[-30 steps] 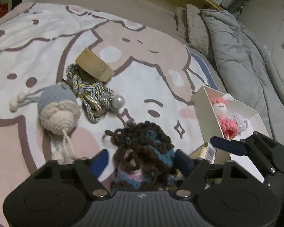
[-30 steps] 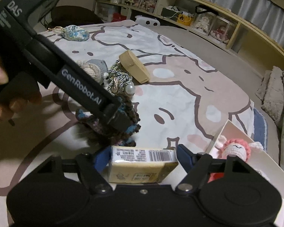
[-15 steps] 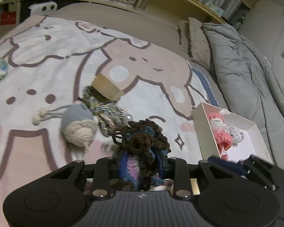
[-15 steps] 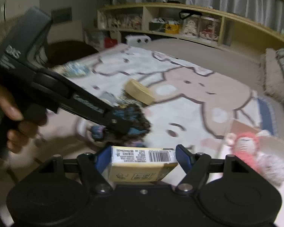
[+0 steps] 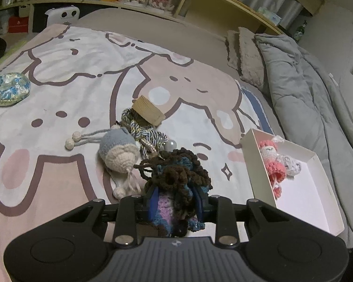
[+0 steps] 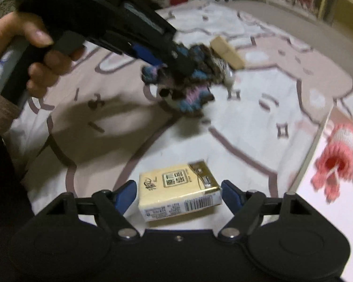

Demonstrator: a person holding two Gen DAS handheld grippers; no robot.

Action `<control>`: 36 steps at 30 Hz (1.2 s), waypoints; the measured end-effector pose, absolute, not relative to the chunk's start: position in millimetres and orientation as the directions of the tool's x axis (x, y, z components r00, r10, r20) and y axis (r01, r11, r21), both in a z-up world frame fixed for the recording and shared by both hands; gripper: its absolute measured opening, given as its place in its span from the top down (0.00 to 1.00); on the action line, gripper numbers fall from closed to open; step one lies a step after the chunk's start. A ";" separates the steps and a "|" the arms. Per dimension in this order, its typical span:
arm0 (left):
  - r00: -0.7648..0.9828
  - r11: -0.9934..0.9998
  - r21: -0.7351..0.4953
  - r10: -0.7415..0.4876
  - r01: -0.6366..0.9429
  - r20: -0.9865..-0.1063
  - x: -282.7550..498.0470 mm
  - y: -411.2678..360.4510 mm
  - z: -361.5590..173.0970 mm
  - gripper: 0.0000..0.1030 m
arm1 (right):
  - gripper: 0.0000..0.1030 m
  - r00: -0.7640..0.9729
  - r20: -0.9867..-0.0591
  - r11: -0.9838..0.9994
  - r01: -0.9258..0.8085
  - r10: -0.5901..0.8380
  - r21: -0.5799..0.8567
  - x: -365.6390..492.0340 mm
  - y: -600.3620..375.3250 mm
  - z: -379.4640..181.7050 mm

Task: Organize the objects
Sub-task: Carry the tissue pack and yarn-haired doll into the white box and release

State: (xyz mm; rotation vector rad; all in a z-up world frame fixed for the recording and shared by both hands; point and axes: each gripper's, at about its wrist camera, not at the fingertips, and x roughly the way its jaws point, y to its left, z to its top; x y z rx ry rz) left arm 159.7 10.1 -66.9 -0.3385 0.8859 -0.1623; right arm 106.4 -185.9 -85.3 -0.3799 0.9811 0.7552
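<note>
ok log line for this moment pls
left gripper: shut on crochet doll | right gripper: open, tissue pack between fingers | white box: pink doll inside

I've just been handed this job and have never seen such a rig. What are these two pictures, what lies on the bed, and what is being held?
There is no robot arm. A person holds a two-finger gripper in each hand, and each picture comes from a fisheye camera on one gripper, looking forward along its fingers.

In the left wrist view, the left gripper is shut on a dark brown and blue crochet toy. Beyond it on the cartoon blanket lie a grey-blue knitted doll, a braided cord, a tan wooden piece and a floral pouch. On the right is a white box with a pink crochet doll inside.

In the right wrist view, which is blurred, the right gripper is open, its fingers either side of a yellow tissue pack without clamping it.
</note>
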 end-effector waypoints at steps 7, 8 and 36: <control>0.622 0.937 -0.347 -0.286 0.023 -0.729 156.8 4.8 -66.9 0.69 | 0.18 0.320 -0.868 0.600 -0.799 0.379 -0.033 99.4 -172.4 -96.6; 0.620 0.938 -0.346 -0.286 0.025 -0.730 156.9 4.4 -67.2 0.69 | 0.18 0.318 -0.873 0.576 -0.815 0.369 -0.053 97.9 -170.7 -99.7; 0.764 0.937 -0.342 -0.270 0.069 -0.586 147.9 -2.4 -23.6 0.69 | 0.28 0.680 -0.688 0.952 -0.302 0.252 0.050 141.1 -238.4 -21.4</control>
